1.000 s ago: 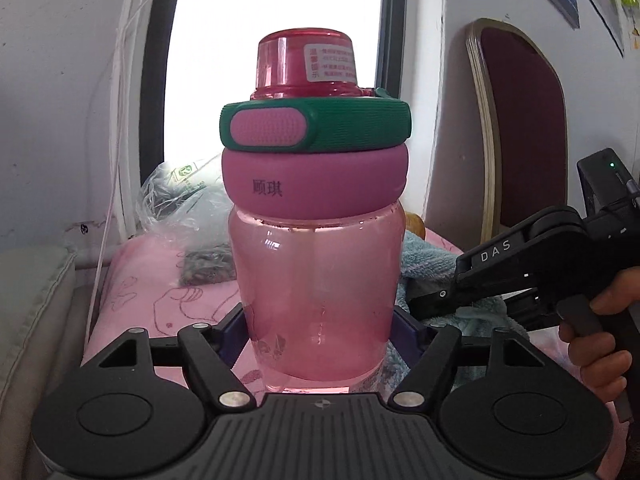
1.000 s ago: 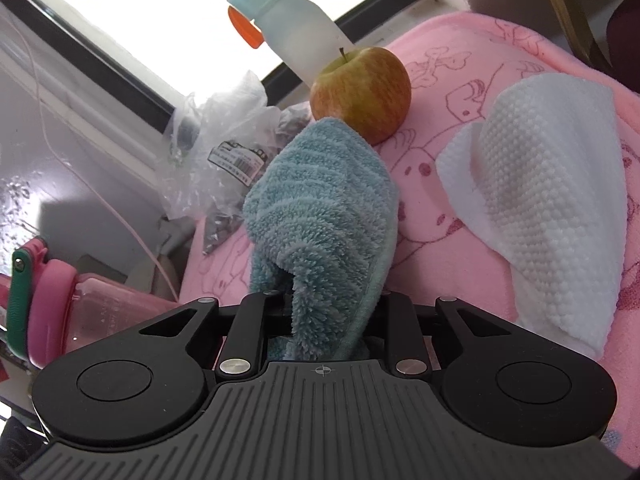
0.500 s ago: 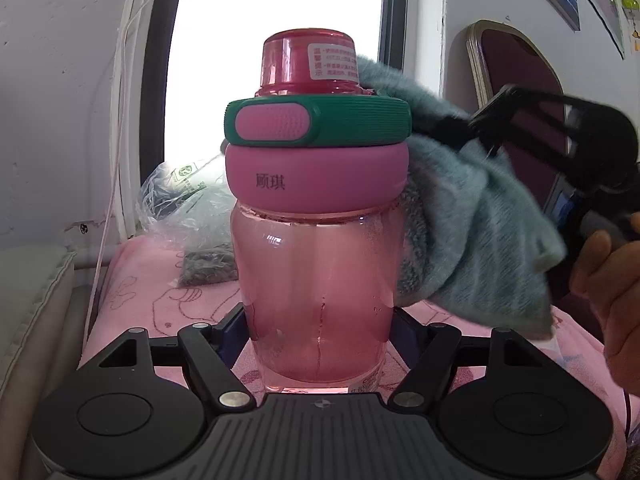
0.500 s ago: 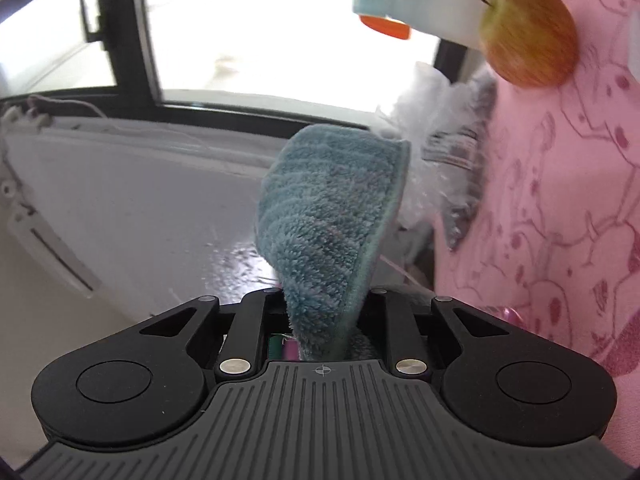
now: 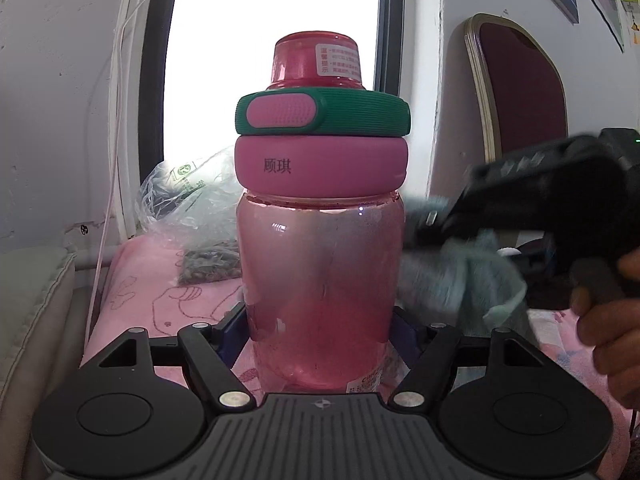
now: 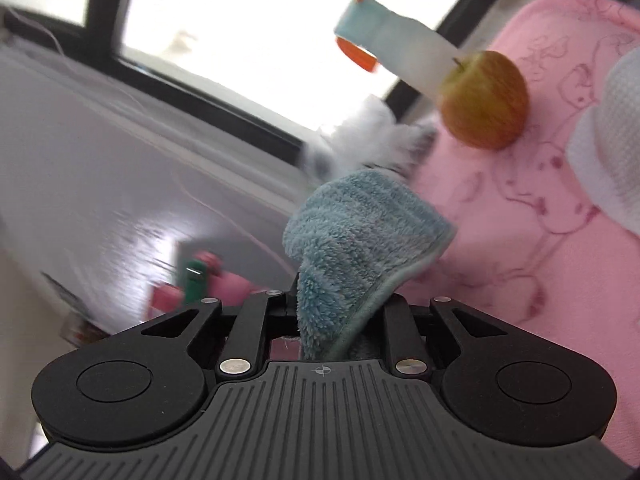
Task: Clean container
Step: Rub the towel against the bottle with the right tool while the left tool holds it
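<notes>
The pink water bottle (image 5: 320, 264) stands upright at the centre of the left wrist view, on the pink printed cover (image 5: 144, 300), its lower body gripped between the fingers of the left gripper (image 5: 320, 332). Its green lid band (image 5: 324, 118) and pink cap (image 5: 316, 62) are closed on top. At the right of that frame, the right gripper (image 5: 436, 228) pinches a teal microfibre cloth (image 5: 460, 276) beside the bottle's right wall; motion blur hides whether the fabric actually touches the plastic.

In the right wrist view the fingers are narrow, clamped on a fold of the cloth near the bottom centre, with the loose end flopping forward. An apple (image 6: 484, 100), a pale bottle with an orange tab (image 6: 396, 52) and a white cloth (image 6: 608, 152) sit toward the upper right.

The step in hand looks like wiping the bottle's side. To do it well, press the loose flap flat against the wall and stroke along it while the left grip stays firm, so the bottle neither twists nor tips.
</notes>
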`<state>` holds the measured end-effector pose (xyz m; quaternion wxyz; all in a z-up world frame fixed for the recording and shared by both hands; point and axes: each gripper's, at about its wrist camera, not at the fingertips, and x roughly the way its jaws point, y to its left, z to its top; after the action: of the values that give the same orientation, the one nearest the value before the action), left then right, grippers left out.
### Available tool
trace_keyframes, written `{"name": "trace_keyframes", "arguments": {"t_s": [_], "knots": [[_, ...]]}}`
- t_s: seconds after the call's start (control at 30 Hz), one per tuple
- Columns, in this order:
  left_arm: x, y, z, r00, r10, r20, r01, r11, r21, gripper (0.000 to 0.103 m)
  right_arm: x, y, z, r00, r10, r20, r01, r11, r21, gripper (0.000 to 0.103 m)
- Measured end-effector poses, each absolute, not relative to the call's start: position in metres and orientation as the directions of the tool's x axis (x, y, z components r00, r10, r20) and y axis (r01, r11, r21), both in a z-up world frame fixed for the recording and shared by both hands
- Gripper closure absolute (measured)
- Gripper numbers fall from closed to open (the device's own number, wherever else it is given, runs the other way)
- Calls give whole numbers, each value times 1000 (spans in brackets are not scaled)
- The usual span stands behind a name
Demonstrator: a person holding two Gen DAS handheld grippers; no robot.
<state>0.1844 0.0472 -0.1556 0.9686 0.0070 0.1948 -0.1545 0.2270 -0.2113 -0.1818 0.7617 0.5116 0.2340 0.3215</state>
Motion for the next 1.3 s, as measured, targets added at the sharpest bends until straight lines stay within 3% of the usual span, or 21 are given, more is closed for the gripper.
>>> {"name": "trace_keyframes", "arguments": {"t_s": [0.07,0.13,0.3,0.33,0.43,0.6,0.8,0.87,0.93,1.07,1.13,1.2,1.3], "knots": [[189,49,-158,876,-296,-381,302,952,-44,33,232,-218,-193,643,761,85,-241,95,966,83],[194,51,-159,877,-294,-382,301,953,-41,32,240,-213,-208,622,781,44,-148,63,987,83],[194,50,-160,877,-289,-383,299,954,-35,32,251,-192,-214,589,698,-407,36,481,876,83],[194,49,-160,877,-288,-384,300,954,-30,32,251,-189,-212,589,679,-439,26,527,849,83],[194,50,-160,877,-288,-383,299,954,-33,33,244,-186,-199,625,638,-449,-42,602,797,83],[191,47,-159,878,-284,-385,298,954,-24,32,222,-205,-177,760,540,-363,-102,650,753,84],[193,41,-155,876,-251,-412,269,963,-14,31,240,-202,-187,692,454,-561,26,761,648,84],[195,36,-151,873,-219,-437,232,972,-23,31,242,-204,-191,683,438,-584,50,770,636,84],[197,28,-148,870,-155,-469,160,987,-30,30,243,-207,-193,686,439,-580,62,759,648,83],[199,4,-141,858,29,-512,-38,999,-7,15,241,-212,-195,684,453,-571,77,734,674,83],[201,-9,-139,843,129,-522,-142,990,14,13,241,-214,-196,685,457,-567,82,724,684,83],[203,-20,-138,837,196,-510,-209,977,32,13,240,-215,-196,684,464,-563,86,715,694,82],[209,-31,-139,836,248,-490,-251,966,61,23,239,-216,-196,682,470,-561,87,709,699,82]]}}
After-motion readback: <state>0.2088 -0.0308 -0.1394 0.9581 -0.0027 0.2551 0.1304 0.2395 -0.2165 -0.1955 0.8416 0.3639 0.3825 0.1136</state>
